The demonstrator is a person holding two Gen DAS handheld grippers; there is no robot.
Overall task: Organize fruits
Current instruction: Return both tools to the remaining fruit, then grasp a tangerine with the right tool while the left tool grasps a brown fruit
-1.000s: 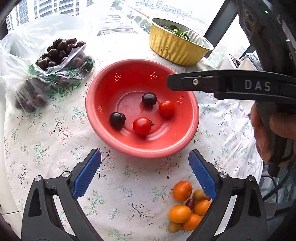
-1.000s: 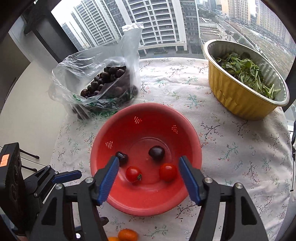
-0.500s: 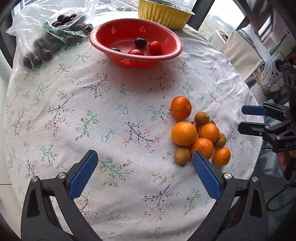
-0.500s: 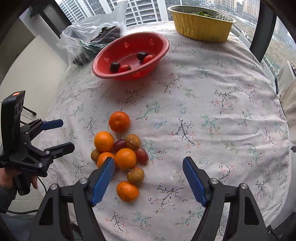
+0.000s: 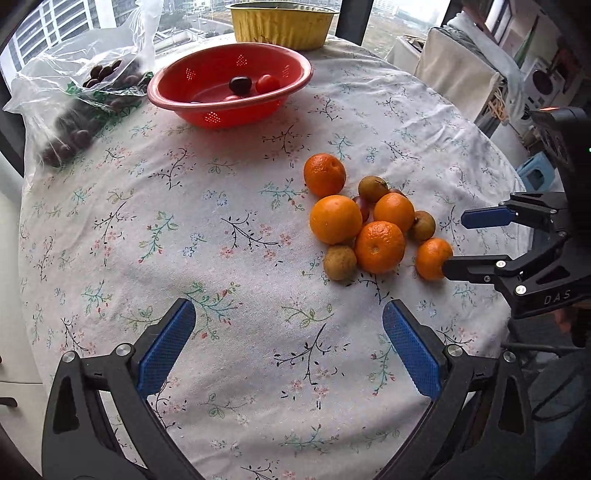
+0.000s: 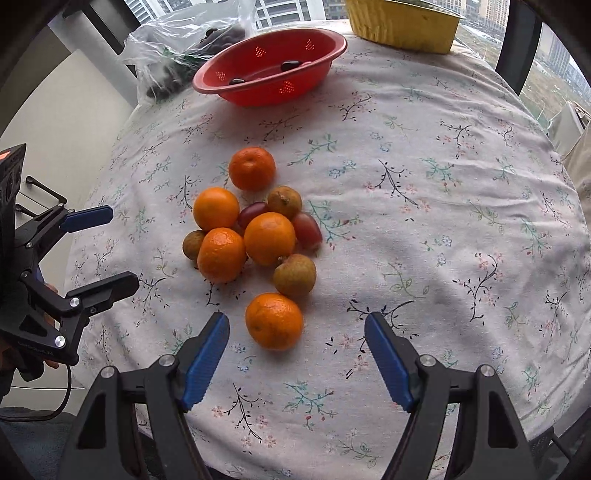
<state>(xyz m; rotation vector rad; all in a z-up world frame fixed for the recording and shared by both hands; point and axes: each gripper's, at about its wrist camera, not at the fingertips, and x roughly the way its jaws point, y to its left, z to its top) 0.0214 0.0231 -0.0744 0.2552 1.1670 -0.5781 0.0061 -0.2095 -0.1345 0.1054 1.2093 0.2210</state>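
Note:
A pile of several oranges (image 6: 269, 238), brown longans (image 6: 294, 275) and small red fruits (image 6: 306, 229) lies on the flowered tablecloth (image 6: 443, 221). My right gripper (image 6: 297, 350) hovers over the pile's near end, open. One orange (image 6: 274, 320) lies just ahead of its gap, closer to the left pad, untouched. My left gripper (image 5: 288, 343) is open above bare cloth, with the pile (image 5: 369, 225) up and to its right. Each view shows the other gripper at its edge: the right gripper (image 5: 456, 242), the left gripper (image 6: 120, 249). The red bowl (image 5: 207, 118) at the far side holds dark cherries and cherry tomatoes.
A clear plastic bag of dark fruit (image 5: 85, 96) lies left of the red bowl. A yellow foil tray (image 5: 280, 22) stands behind it at the table's far edge. The round table drops off close to both grippers; furniture stands beyond the right edge.
Both grippers have pulled back from above the red bowl to the near side of the table and drawn closer to the fruit pile. The right jaws stand a little wider.

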